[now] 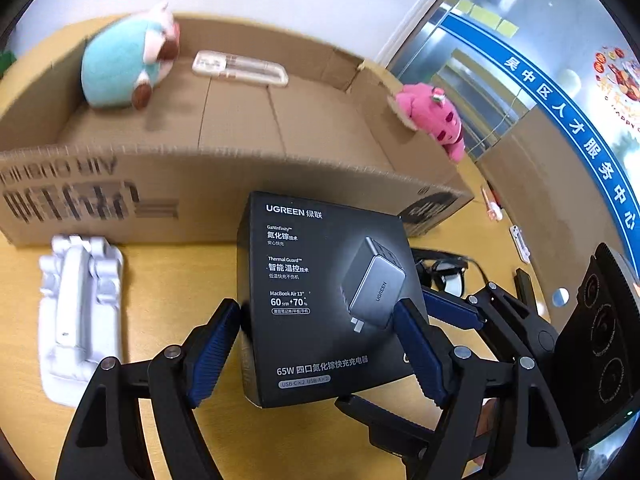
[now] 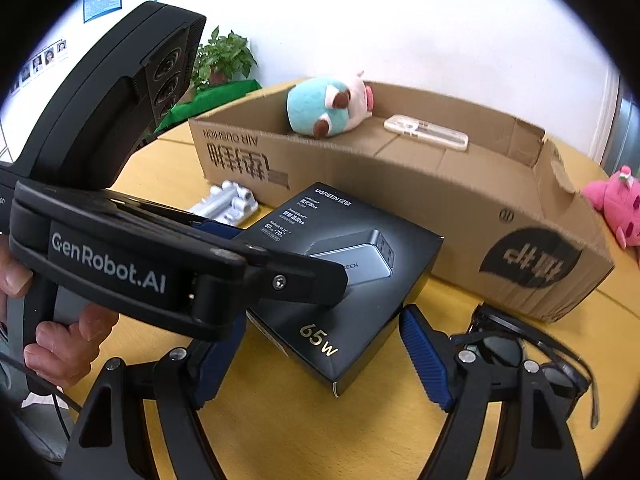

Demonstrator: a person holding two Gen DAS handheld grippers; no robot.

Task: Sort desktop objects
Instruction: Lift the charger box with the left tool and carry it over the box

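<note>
I'm seeing a black charger box (image 1: 328, 300) with white lettering; behind it a brown carton (image 1: 224, 184) printed black, holding a teal-and-white plush (image 1: 120, 64). A pink plush (image 1: 434, 120) is sitting right of the carton, on a yellow table (image 1: 180, 272).

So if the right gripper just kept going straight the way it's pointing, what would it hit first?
Most likely the black charger box. The right gripper stands open and aims down at the yellow table, with the box's near corner between its fingers. The sunglasses lie off to its right side. Depth is uncertain.
</note>
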